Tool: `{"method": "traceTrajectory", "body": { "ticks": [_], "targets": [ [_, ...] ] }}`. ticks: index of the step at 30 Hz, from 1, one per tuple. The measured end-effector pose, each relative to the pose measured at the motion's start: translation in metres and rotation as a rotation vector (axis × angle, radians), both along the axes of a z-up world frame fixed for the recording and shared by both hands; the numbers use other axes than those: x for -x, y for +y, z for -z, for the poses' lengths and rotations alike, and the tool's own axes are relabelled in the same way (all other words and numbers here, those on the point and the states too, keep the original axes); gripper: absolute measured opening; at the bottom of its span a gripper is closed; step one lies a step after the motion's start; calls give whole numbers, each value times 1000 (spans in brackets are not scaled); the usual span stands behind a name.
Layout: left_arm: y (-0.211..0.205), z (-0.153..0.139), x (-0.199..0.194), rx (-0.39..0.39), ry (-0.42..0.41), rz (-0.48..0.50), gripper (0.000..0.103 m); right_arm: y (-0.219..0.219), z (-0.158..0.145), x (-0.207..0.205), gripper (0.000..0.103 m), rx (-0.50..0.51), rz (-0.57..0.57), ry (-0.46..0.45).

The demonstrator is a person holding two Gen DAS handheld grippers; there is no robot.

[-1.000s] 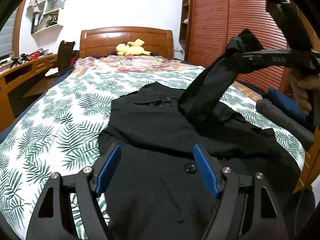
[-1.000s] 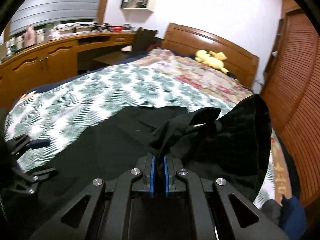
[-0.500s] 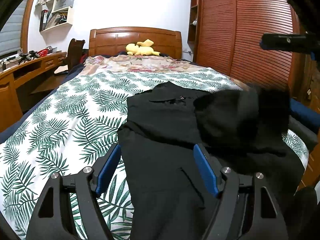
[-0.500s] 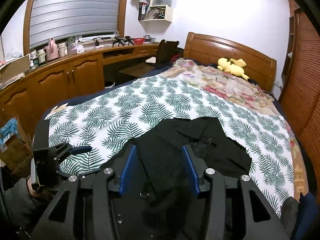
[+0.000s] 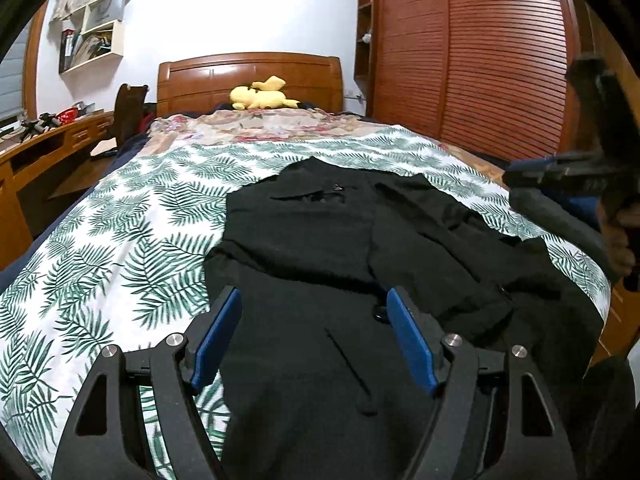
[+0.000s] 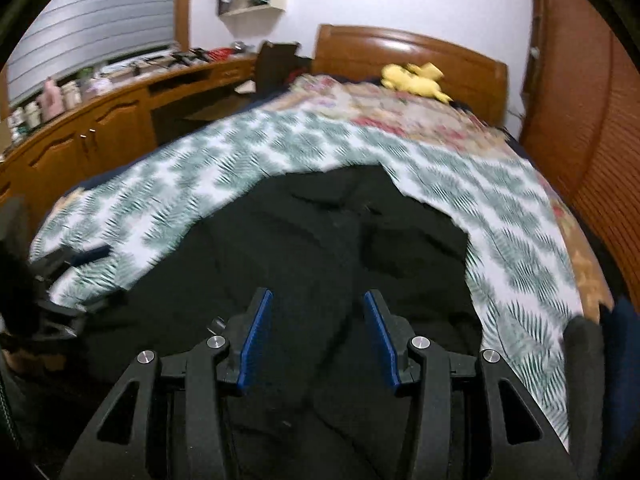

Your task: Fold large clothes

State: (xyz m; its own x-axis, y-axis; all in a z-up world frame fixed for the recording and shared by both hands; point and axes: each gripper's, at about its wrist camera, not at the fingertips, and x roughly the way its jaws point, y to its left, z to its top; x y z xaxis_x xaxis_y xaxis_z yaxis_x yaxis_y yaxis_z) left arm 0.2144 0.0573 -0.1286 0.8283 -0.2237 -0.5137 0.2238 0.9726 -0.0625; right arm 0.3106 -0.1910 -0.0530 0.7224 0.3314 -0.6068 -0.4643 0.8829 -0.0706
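Blue-padded fingers [image 5: 216, 336] of our left gripper [image 5: 314, 332] stand wide apart over the near part of a black garment [image 5: 320, 240], gripping nothing; our right gripper [image 6: 318, 330] likewise has its fingers apart and empty above the dark cloth. The garment lies spread on a bed [image 5: 100, 248] covered in a palm-leaf sheet, one sleeve folded across its body. A yellow plush toy [image 5: 260, 98] sits by the wooden headboard [image 5: 248, 76].

Home bedroom, bed [image 5: 120, 248], wooden wardrobe [image 5: 472, 60]
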Motion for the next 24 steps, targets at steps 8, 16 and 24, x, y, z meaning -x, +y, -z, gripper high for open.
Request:
{"method": "traceTrajectory", "body": {
  "ticks": [8,16,24],
  "targets": [
    [-35,3,-1,11,29,88,76,-30,49,0,49,37,114,78],
    [-94,0,7,32,52,276,54,-48,61,27,49,36,162,86],
    [-137,13,15,-10,108,389,49,-58,76,35,49,20,178,90]
  ]
}}
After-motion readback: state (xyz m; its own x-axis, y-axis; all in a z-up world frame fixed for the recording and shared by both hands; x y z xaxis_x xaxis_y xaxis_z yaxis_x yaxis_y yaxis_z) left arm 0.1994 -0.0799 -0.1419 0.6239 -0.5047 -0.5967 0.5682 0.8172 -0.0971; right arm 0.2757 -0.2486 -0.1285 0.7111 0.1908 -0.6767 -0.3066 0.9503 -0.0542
